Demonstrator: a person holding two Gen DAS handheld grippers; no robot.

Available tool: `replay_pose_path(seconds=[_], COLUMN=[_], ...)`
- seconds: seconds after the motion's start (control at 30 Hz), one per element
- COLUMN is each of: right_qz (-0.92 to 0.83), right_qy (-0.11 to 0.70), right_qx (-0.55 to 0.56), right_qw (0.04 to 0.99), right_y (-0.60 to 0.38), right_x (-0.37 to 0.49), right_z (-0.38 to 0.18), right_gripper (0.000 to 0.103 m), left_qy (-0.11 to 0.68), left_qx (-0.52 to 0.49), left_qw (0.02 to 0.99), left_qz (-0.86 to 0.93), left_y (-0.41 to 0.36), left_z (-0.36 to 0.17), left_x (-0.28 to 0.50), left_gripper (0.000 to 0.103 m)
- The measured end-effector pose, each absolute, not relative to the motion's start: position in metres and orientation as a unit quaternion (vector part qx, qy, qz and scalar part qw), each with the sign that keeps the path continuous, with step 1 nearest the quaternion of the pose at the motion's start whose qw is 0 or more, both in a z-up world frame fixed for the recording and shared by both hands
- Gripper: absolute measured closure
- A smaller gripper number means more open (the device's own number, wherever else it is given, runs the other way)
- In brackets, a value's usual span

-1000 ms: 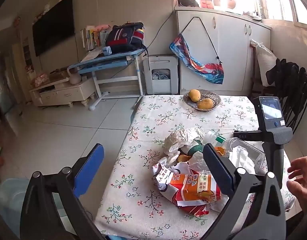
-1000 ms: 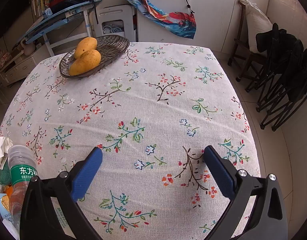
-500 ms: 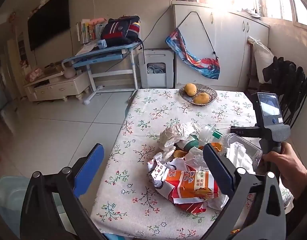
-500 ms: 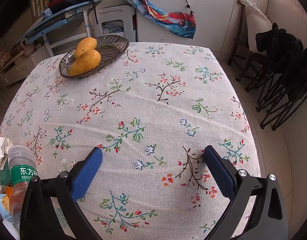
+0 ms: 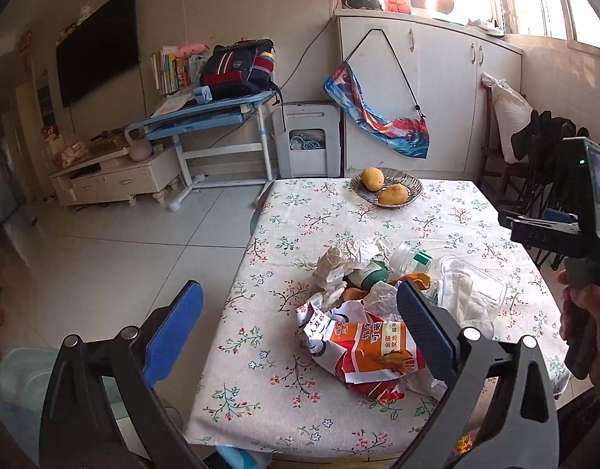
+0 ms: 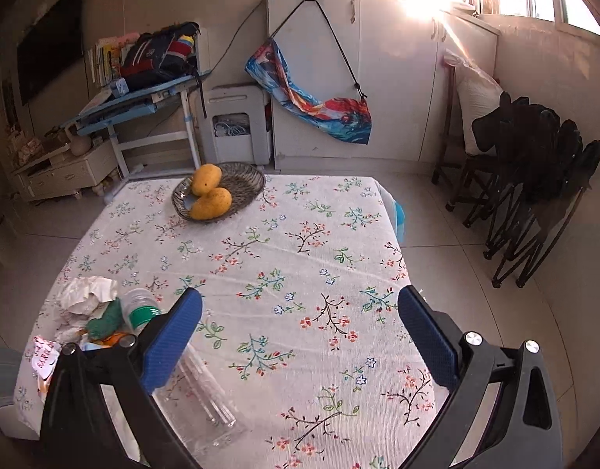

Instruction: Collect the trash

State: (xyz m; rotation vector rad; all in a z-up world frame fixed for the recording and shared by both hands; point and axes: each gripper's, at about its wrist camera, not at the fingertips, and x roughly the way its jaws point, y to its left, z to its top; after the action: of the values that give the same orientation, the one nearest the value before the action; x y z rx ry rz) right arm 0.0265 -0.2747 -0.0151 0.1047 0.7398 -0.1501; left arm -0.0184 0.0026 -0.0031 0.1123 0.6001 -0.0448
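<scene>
Nothing is collected yet: the orange snack wrapper [image 5: 372, 351], crumpled white paper [image 5: 347, 258] and clear plastic bottle [image 6: 141, 310] lie untouched on the floral-clothed table [image 6: 300, 258]; left gripper [image 5: 300, 336] and right gripper [image 6: 300, 336] gape wide, empty.

Two matching handheld claws

Left claw [image 5: 300, 324] and right claw [image 6: 300, 332]: black plastic frames, blue textured pads, silver screws.

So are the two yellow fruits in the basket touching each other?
Touching. In the right wrist view the two mangoes press together in the woven basket, with no gap between them. The left wrist view shows them apart, but from a different angle.
</scene>
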Motion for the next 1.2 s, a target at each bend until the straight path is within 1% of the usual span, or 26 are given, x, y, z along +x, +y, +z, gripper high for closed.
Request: replay_pose_path(seconds=[0.17,0.47,0.67,0.97,1.13,1.2], right_qz=[-0.011,0.033,0.041,0.042,0.040,0.037], right_qy=[0.292,0.231,0.223,0.215,0.217,0.216], right_qx=[0.063,0.061,0.081,0.067,0.054,0.046], right_qw=[0.954,0.971,0.971,0.973,0.974,0.975], right_y=[-0.250,-0.220,-0.218,-0.204,-0.200,-0.198], right_x=[-0.027,-0.093,-0.118,-0.145,-0.145,-0.145], right_z=[0.014,0.023,0.024,0.013,0.011,0.010], right_gripper=[0.007,0.007,0.007,0.007,0.007,0.007], left_qy=[0.289,0.270,0.279,0.248,0.252,0.254], left_qx=[0.045,0.051,0.031,0.047,-0.004,-0.004], left_qw=[0.956,0.962,0.960,0.968,0.967,0.967], left_qz=[-0.014,0.010,0.015,-0.006,-0.027,-0.022], left_y=[0.021,0.058,0.074,0.055,0.053,0.049], left_z=[0.006,0.017,0.009,0.011,0.012,0.006], left_x=[-0.048,-0.102,-0.123,-0.144,-0.136,-0.131], left_gripper=[0.007,0.007,0.007,0.007,0.007,0.007])
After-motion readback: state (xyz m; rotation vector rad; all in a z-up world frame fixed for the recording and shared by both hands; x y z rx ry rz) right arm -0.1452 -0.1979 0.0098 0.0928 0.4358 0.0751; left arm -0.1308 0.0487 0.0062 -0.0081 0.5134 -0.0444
